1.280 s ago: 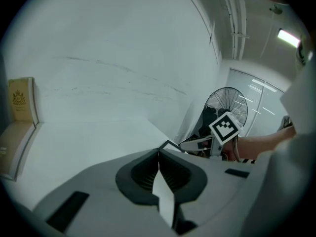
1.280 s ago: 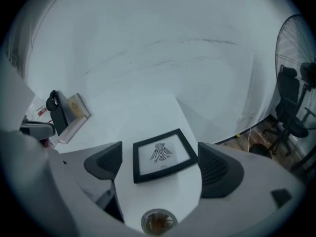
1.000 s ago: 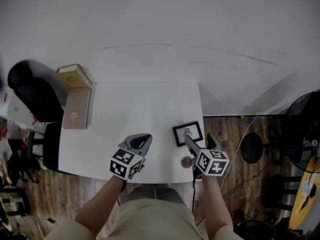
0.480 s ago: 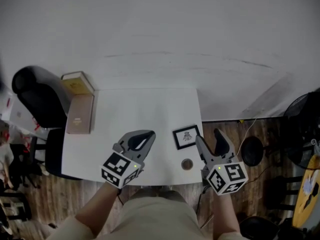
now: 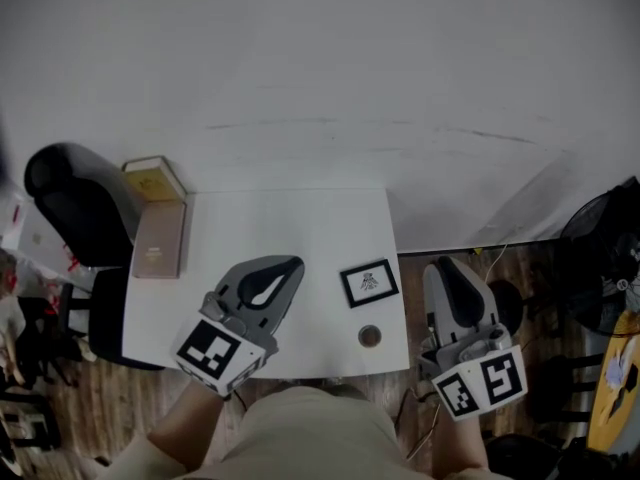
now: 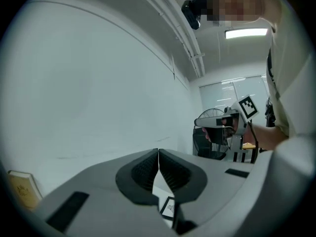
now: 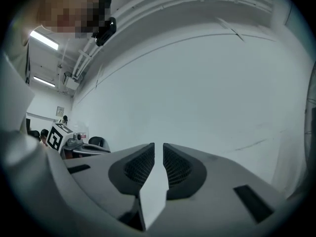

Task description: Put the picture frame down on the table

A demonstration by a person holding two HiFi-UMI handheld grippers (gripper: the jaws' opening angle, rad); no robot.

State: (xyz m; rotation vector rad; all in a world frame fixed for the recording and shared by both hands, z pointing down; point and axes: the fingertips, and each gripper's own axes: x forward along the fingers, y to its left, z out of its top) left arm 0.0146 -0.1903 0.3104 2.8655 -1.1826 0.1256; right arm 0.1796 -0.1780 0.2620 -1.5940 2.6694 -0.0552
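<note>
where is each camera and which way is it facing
Head view: on the head, steeply down at table, frame, left gripper, right gripper; forearms show.
Left gripper view: on that gripper, tilted up at the wall; own jaws show.
Right gripper view: same, up at the wall; own jaws show.
Shared: each gripper view catches the other gripper.

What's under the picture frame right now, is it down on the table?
The picture frame lies flat on the white table, near its right edge. Nothing shows between them; the patch it covers is hidden.
</note>
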